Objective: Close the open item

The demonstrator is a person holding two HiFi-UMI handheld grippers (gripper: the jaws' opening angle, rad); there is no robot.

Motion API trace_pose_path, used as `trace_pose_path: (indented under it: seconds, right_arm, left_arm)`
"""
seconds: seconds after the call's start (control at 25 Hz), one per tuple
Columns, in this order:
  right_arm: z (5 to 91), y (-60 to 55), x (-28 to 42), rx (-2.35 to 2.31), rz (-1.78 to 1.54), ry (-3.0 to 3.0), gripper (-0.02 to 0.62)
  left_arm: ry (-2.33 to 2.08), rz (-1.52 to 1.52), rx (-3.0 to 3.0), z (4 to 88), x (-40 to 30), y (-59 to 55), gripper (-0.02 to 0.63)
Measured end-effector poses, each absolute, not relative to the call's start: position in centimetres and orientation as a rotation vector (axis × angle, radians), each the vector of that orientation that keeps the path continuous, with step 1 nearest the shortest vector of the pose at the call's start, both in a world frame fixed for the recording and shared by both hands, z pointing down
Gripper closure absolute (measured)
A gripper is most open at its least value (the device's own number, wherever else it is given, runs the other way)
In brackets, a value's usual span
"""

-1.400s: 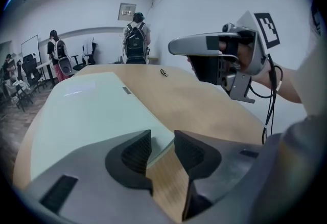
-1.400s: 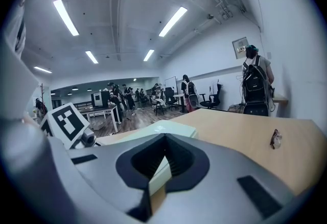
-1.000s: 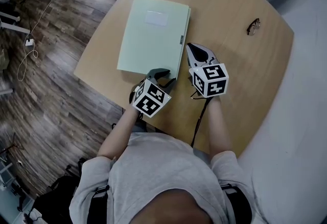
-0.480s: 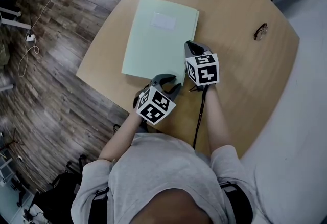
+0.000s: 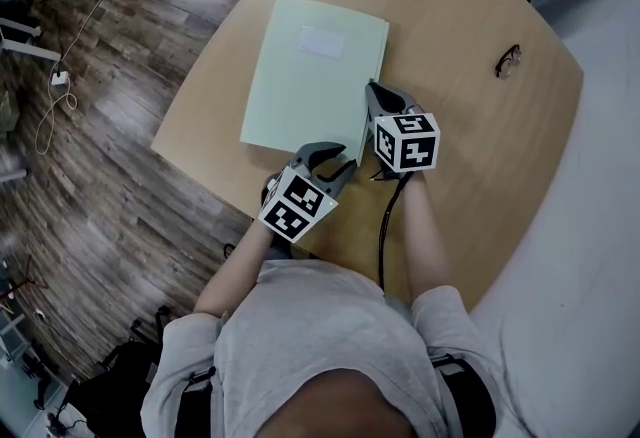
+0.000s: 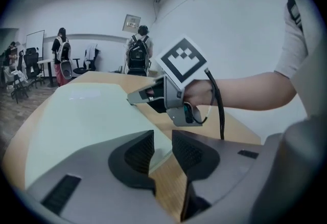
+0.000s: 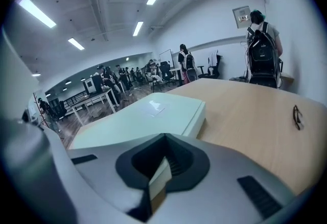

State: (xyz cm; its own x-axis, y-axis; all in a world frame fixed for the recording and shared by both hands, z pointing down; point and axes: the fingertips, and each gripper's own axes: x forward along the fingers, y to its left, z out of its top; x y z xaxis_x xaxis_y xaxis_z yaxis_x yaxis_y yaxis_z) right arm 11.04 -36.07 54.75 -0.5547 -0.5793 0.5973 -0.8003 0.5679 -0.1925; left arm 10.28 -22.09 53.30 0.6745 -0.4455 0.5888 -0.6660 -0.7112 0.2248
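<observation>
Since a second ago the right gripper (image 7: 162, 165) has sunk onto the long right edge of the folder (image 5: 305, 76), while the left gripper (image 6: 162, 152) has scarcely shifted and its jaws have just been closing a little. The right jaws are now nipped together on a pale strip of that edge. The left jaws stand a narrow gap apart, with the folder's near right corner showing in the gap and, as far as I can tell, neither pad pressing on it. The likeliest trouble, I judge, lies in the right grip: if that hand draws away before its jaws let go, the cover would be lifted again or the whole folder dragged across the bench (image 5: 470, 156), undoing a closing that looks all but done. If the left jaws come together on the corner they could crease it, and a push from either side might skew the folder toward the bench's left edge. From the jaws the folder runs away flat, its cover seemingly down, lying on the left half of the bench near its left edge; spectacles (image 5: 509, 58) lie well apart near the far right corner, away from both hands
</observation>
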Motion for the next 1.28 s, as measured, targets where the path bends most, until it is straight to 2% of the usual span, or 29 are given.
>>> trace_pose_path:
  seconds: [0.28,0.44,1.28]
  right_arm:
    - [52.1,-33.8,10.8,1.14,0.577,-2.382,0.586]
    - [49.5,-31.8,10.3,1.163,0.56,-2.43,0.586]
    - [40.3,-22.5,8.8,1.553,0.426,-2.443,0.586]
  left_arm:
    - [-1.046,0.589,2.506,50.2,7.0,-23.0,0.561]
    - [-1.116,0.51,2.514,48.3,5.0,-23.3,0.586]
    - [-1.099,0.375,2.734,40.7,-0.8,-21.7,0.591]
